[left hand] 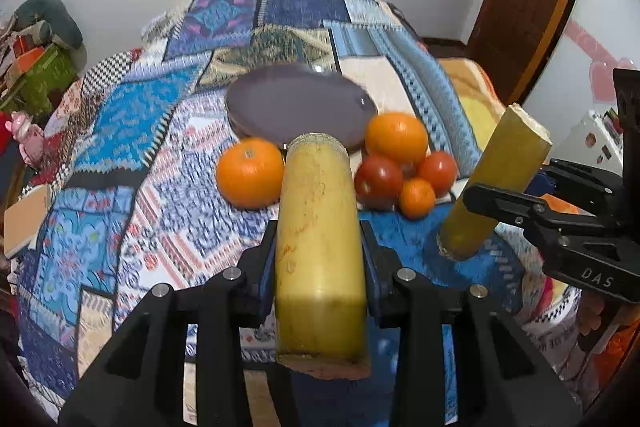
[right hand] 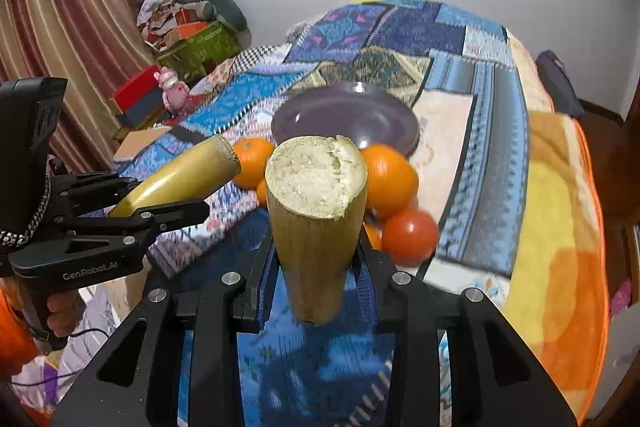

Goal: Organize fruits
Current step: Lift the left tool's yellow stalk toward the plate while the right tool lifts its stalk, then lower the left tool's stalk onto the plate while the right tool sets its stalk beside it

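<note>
Two cane pieces (left hand: 320,247) (right hand: 316,223) gripped: left's points forward, right's tilted upright.

Plate (left hand: 296,103) bare — oranges (left hand: 250,173), tomatoes (left hand: 378,181) crowd its near rim

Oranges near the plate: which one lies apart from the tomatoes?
The large orange left of the yellow cane piece in the left tongs. The other oranges cluster with the tomatoes on the cane's right.
</note>
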Demonstrator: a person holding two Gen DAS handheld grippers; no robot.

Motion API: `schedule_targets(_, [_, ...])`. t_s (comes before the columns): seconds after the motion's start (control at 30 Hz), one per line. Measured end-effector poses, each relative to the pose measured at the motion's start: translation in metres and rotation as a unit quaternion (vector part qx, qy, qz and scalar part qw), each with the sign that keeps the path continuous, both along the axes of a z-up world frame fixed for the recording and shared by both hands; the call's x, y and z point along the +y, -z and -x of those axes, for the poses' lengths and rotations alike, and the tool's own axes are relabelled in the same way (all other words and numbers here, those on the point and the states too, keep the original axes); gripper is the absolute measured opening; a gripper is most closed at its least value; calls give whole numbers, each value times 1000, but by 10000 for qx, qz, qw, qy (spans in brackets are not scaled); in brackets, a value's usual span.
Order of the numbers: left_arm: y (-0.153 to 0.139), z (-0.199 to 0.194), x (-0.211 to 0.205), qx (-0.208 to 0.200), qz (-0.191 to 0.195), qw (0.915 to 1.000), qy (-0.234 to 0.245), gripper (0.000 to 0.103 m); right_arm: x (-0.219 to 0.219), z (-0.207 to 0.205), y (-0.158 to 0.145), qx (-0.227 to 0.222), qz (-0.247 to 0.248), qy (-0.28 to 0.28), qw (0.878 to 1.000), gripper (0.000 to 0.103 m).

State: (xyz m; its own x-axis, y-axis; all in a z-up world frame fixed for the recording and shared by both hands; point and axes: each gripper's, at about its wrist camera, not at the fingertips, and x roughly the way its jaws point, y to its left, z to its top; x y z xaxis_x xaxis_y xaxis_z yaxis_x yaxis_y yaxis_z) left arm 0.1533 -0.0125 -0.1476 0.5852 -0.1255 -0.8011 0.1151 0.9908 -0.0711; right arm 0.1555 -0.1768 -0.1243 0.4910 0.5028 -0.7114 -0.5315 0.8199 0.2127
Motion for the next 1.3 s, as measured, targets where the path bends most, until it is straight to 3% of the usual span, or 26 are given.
schedule_targets(0.33, [-27, -29, 12, -368, 65, 9992, -162, 36, 9, -31, -28, -399, -38, 109, 9991, 32])
schedule_targets(0.63, [-35, -68, 20, -534, 47, 9982, -252, 36, 28, -68, -26, -494, 126, 114, 9986, 32])
schedule_targets(1.3, [11, -172, 39, -152, -47, 9989, -448, 36, 67, -156, 27, 156, 780, -175, 9967, 32])
